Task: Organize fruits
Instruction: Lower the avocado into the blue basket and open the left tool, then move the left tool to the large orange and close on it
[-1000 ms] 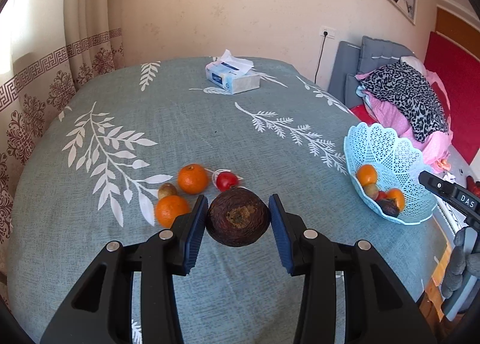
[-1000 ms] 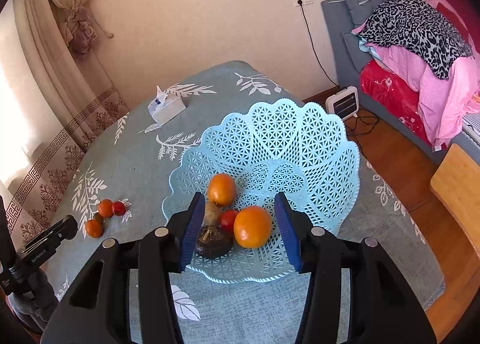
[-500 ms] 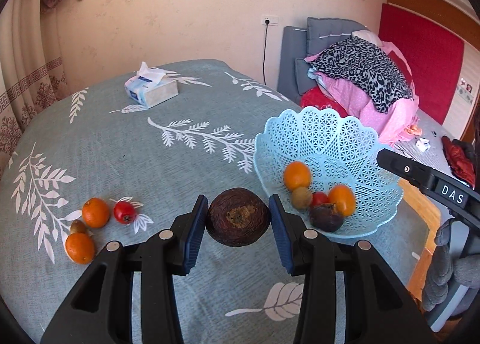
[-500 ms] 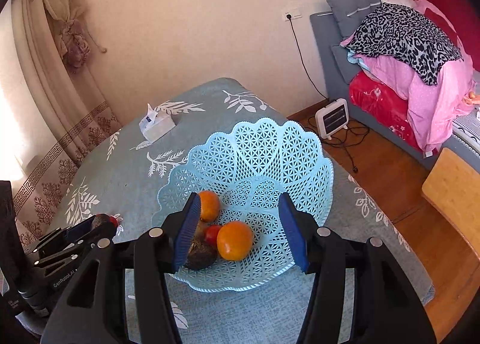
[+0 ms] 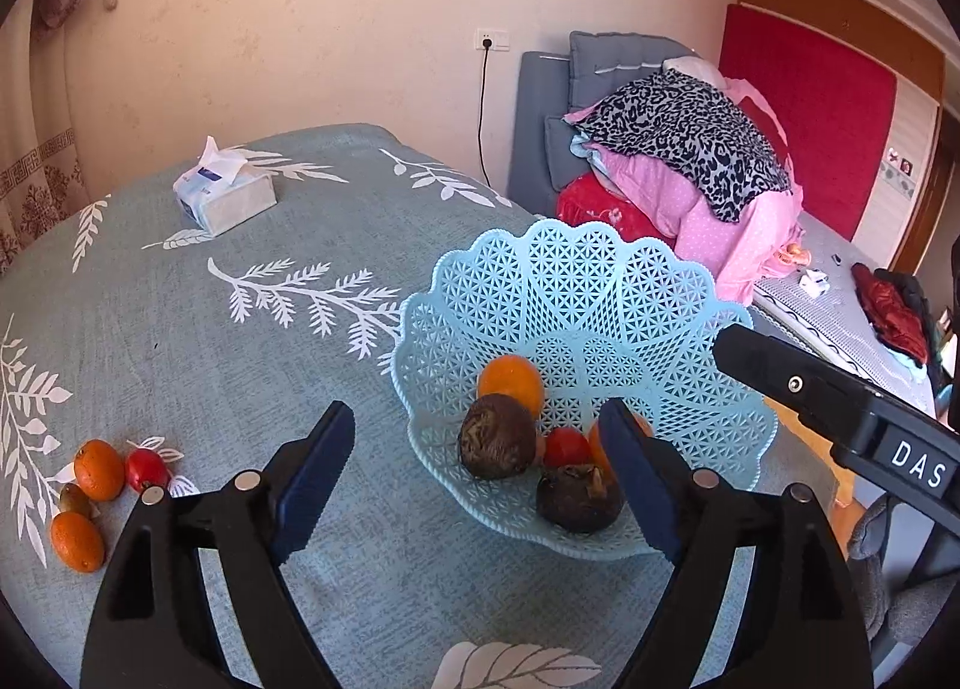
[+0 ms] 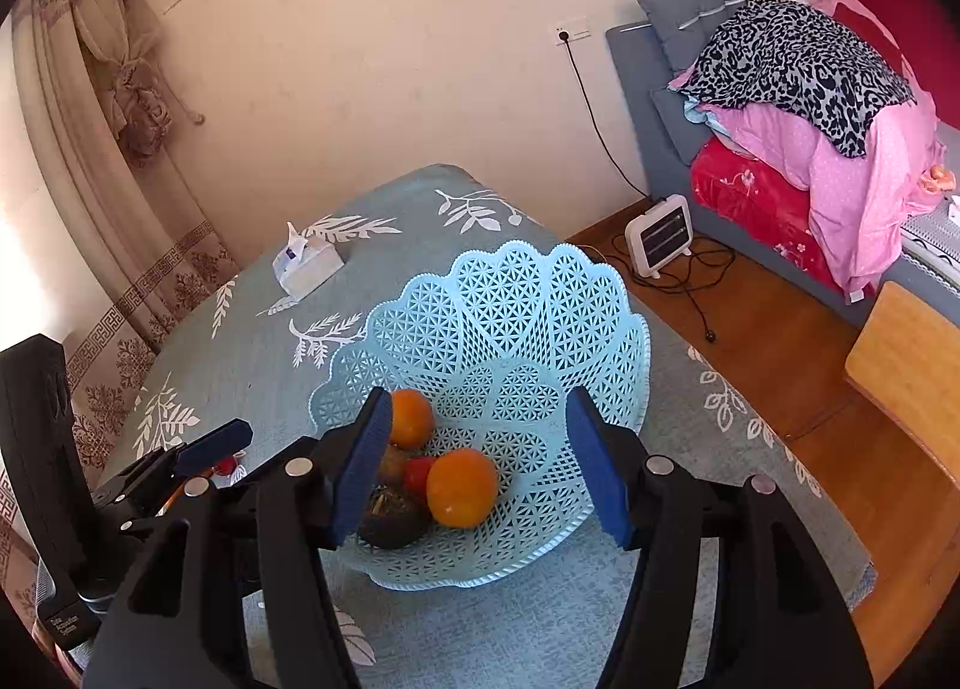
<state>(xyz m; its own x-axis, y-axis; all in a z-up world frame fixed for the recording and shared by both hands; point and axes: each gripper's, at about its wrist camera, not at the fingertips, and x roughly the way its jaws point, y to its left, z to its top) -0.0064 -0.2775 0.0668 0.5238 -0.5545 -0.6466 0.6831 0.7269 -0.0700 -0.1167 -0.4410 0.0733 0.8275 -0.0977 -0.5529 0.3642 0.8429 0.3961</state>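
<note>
Left wrist view: teal leaf-print tablecloth covers the table, light-blue lattice basket sits on it near the right edge. Left gripper has its jaws opening wide, nothing pinched between them; the dark brown round fruit lies free in the basket, against an orange, with a second dark fruit and a red tomato beside it. Right gripper hangs over the basket's near side, jaws opening too, pads touching no fruit; its black body also crosses the right of the left view. Tissue box sits at the far side. Still on the cloth at far left, well apart from the basket: two oranges, a small red tomato and a small brownish fruit.

Step reads as release into the basket. To do it well: keep the jaws wide, lift straight back so the pads don't nudge the pile or the basket rim, and stay clear of the right gripper. Then go for the left cluster, outer pieces first.
</note>
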